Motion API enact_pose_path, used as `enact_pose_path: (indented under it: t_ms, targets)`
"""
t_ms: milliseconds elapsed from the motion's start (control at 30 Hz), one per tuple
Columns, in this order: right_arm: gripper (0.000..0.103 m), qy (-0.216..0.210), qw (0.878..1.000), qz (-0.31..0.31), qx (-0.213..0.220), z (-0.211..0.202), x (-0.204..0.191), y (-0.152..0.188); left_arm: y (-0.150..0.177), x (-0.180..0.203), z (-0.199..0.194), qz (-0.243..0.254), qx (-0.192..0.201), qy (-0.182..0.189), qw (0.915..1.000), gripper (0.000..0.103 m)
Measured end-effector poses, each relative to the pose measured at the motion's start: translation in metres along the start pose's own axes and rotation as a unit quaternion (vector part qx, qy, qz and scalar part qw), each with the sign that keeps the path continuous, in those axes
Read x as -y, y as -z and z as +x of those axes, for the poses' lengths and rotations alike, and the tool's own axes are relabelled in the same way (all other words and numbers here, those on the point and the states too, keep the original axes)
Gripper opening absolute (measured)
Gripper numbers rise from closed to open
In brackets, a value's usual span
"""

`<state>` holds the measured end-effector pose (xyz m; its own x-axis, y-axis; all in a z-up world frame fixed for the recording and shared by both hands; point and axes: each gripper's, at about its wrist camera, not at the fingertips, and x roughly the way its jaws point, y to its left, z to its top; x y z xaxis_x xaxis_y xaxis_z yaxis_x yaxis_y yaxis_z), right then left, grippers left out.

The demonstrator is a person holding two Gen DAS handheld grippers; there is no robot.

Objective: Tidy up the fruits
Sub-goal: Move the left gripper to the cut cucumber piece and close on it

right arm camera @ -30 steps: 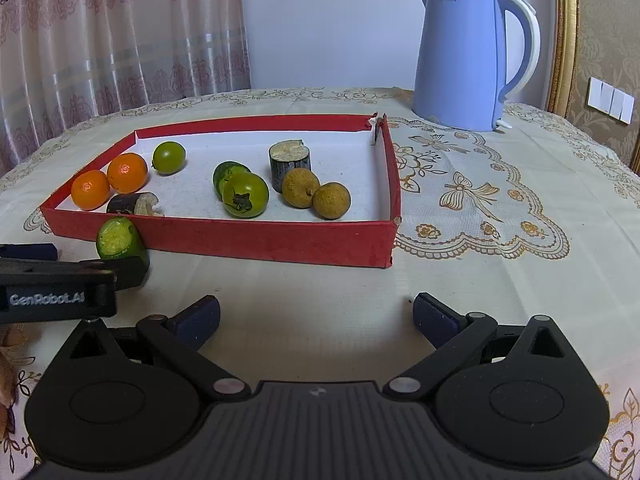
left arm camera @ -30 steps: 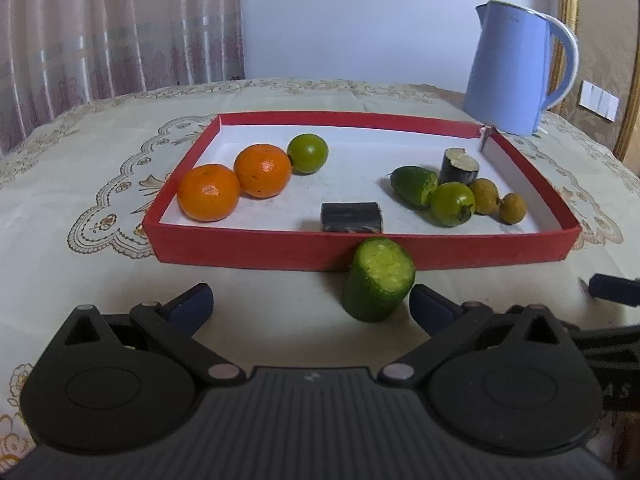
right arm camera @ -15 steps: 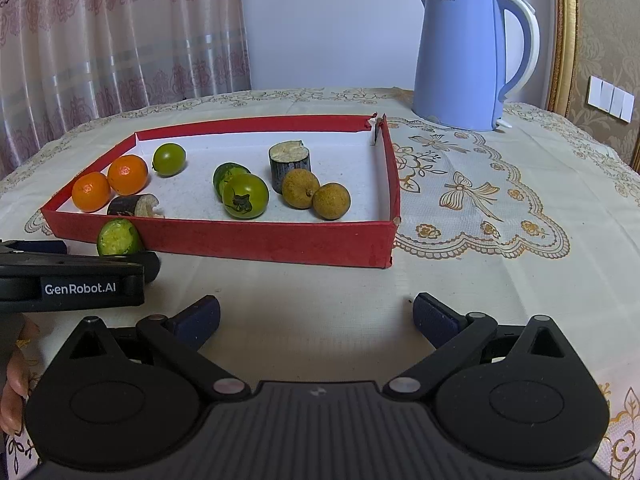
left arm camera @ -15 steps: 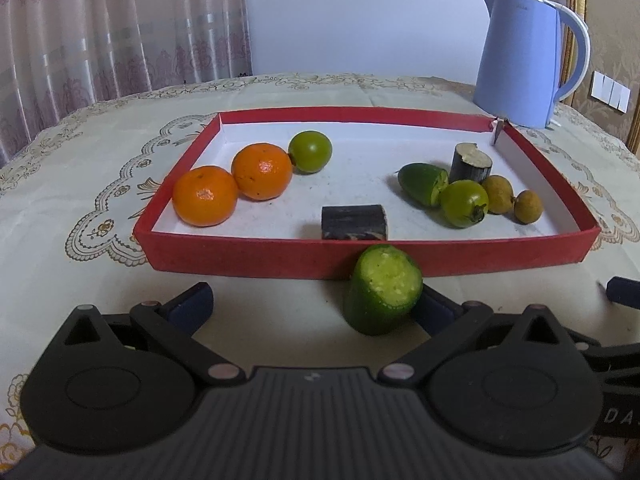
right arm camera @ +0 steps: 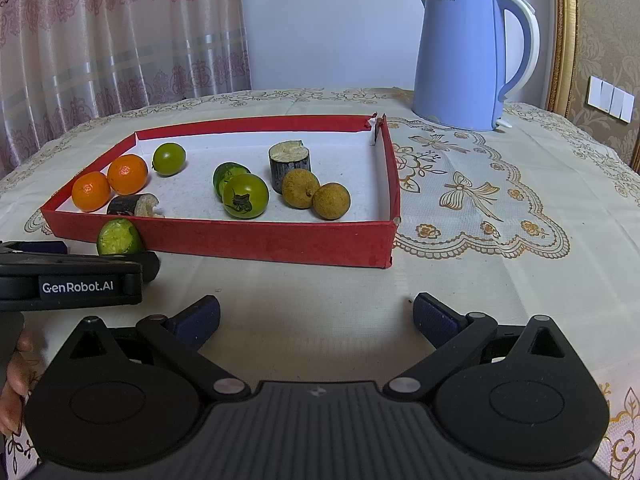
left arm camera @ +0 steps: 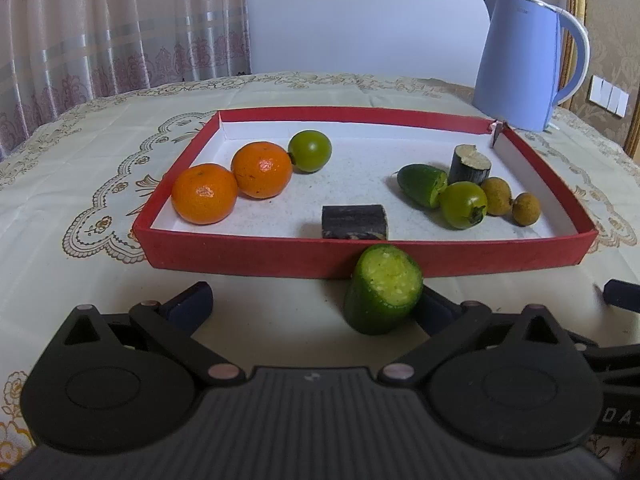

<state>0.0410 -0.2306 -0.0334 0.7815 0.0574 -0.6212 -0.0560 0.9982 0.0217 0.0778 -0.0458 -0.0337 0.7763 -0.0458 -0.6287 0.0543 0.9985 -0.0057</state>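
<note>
A cut green cucumber piece (left arm camera: 383, 294) (right arm camera: 118, 236) stands on the tablecloth, just outside the front wall of the red tray (left arm camera: 248, 255) (right arm camera: 280, 240). My left gripper (left arm camera: 314, 304) is open around it, and the piece sits close against the right finger (left arm camera: 438, 310). In the tray lie two oranges (left arm camera: 204, 194), a green round fruit (left arm camera: 310, 151), a dark cane piece (left arm camera: 354, 222), another cucumber piece (left arm camera: 422, 185), a cane stump (left arm camera: 470, 164), a green fruit (left arm camera: 463, 205) and two longans (left arm camera: 496, 196). My right gripper (right arm camera: 318, 318) is open over bare cloth, holding nothing.
A blue kettle (left arm camera: 520, 60) (right arm camera: 460, 60) stands behind the tray's far right corner. The left gripper's body (right arm camera: 80, 280) and a person's hand (right arm camera: 14, 380) show at the left edge of the right wrist view. Embroidered tablecloth (right arm camera: 480, 200) spreads right of the tray.
My left gripper has moved forward, so the cucumber piece now sits between its fingers by the right one. The right gripper has stayed still.
</note>
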Motion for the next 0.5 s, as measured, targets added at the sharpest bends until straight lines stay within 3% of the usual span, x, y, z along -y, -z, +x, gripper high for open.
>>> enact_pose_path:
  t_ms: [133,200,267,400,467,500]
  targets:
    - [0.103,0.0,1.0,0.0,0.0,0.0,0.0,0.0,0.0,0.001,0.0,0.002,0.0,0.001,1.0,0.101]
    - [0.103,0.001,1.0,0.0,0.0,0.0,0.0,0.0,0.0,0.002,-0.002,0.01,0.005,0.007,0.9999,0.093]
    - [0.103,0.001,1.0,-0.001,0.0,0.0,0.0,0.0,0.001,0.006,-0.005,0.025,0.013,0.018,0.9995,0.079]
    - [0.103,0.001,1.0,0.0,0.0,0.0,0.0,0.0,0.003,0.01,-0.009,0.037,0.02,0.034,0.9985,0.064]
    - [0.103,0.001,1.0,0.0,0.0,0.0,0.0,0.0,0.004,0.011,-0.011,0.044,0.024,0.056,0.9971,0.042]
    - [0.103,0.0,1.0,0.0,0.0,0.0,0.0,0.0,0.005,0.014,-0.012,0.052,0.026,0.065,0.9962,0.036]
